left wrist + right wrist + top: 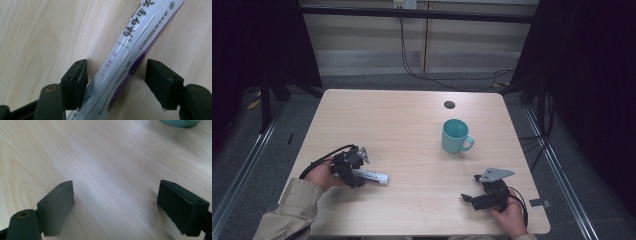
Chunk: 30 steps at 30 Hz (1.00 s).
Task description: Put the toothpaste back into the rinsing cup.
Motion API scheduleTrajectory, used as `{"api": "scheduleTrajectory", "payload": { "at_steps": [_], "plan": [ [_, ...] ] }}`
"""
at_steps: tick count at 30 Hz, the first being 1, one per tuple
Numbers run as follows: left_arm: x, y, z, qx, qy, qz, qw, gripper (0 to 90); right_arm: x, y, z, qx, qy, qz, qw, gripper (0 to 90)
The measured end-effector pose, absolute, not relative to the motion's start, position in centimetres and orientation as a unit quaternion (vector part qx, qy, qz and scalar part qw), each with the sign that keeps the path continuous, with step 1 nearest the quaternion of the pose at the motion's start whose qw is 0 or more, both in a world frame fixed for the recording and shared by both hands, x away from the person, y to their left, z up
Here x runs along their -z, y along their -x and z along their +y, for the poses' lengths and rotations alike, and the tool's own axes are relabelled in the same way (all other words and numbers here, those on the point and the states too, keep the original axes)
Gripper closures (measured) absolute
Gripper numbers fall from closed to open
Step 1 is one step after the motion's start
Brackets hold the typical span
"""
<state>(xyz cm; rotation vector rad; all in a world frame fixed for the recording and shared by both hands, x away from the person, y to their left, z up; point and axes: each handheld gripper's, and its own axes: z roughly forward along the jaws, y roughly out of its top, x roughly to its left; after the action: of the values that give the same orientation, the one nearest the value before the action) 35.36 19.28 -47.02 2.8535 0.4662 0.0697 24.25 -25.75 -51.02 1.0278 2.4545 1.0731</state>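
On my feed the pale, light-wood bench [412, 120] shows fine straight grain with a few looping whorls, and a small dark round spot [449, 104] sits in its surface. The glossy ceramic mug [455, 135] is teal inside and out. The soft plastic tube [130, 50] I see up close is white with a purple stripe down one side, black printed characters and small purple lettering. The left gripper [116, 82] has matte black jaws, as does the right gripper [116, 206], which carries a grey three-cornered plate on top. The person's sleeve [294, 207] is beige. The floor [282, 150] is grey.
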Motion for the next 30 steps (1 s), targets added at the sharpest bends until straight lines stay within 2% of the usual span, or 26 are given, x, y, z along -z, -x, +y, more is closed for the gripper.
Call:
{"api": "scheduleTrajectory", "payload": {
  "at_steps": [30],
  "plan": [
    [46.8,-35.0,21.7,-0.009,-0.980,0.172,0.096,38.6,51.0,-24.2,-25.8,-0.370,-0.355,0.847,0.136,13.4]
  ]
}}
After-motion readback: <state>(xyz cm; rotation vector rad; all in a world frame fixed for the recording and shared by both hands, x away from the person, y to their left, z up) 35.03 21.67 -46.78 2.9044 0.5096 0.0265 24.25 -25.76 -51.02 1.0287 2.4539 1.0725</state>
